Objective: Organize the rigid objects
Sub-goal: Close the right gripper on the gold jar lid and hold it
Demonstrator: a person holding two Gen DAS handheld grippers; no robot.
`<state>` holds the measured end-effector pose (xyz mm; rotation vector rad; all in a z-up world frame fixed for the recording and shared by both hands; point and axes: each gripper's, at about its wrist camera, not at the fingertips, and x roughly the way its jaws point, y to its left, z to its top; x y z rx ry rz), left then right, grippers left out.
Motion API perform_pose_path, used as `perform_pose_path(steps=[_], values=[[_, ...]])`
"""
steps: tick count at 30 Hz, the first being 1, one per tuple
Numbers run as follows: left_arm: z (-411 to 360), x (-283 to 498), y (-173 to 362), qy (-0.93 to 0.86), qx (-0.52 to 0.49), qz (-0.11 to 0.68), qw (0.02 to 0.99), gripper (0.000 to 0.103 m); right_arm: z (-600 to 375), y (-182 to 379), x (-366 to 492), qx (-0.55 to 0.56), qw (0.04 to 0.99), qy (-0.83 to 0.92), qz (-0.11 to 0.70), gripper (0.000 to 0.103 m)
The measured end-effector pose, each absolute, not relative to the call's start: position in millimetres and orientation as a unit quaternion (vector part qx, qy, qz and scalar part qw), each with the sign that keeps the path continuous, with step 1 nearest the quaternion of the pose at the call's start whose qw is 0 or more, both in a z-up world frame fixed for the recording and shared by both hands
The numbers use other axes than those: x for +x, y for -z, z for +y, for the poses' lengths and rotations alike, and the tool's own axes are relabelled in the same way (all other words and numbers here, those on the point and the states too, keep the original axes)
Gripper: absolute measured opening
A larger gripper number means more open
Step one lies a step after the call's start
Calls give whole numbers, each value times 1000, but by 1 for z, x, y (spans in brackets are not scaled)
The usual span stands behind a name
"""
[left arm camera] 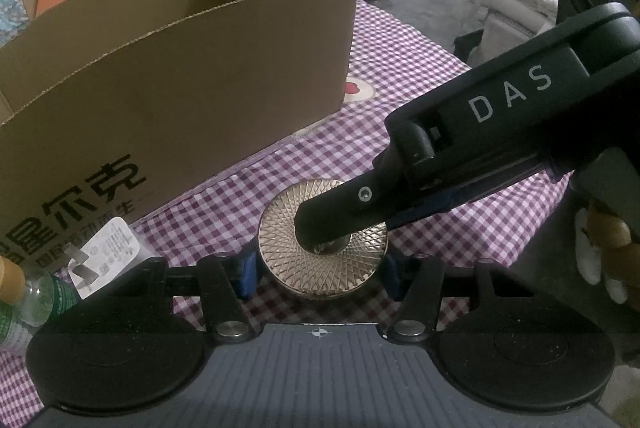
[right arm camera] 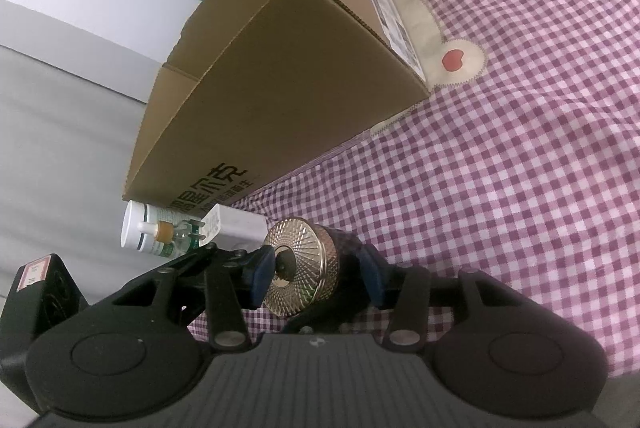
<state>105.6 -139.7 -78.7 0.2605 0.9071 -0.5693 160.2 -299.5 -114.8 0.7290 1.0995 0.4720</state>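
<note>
A purple checked cloth [left arm camera: 400, 99] is covering the surface. A large open cardboard box [left arm camera: 180, 67] is filling the upper left of the frame. At lower centre, a round gold jar [left arm camera: 320, 248] is sitting between the spread, open fingers of the left claw [left arm camera: 320, 270]. The right claw [right arm camera: 316, 276] is reaching in from the right, open around the jar, one finger on its lid. Pickup seems underway; next, closing and lifting toward the box.

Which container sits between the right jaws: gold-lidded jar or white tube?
The round gold-lidded jar, with its textured metallic lid; the white cylindrical tube lies beyond, beside the cardboard box.
</note>
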Motion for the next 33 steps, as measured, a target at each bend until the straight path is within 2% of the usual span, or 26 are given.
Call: perform_pose_path(steps=[33], values=[[-138,104,77,261,128,432,854,56,-298,116,160,339,762,-220,506,50]])
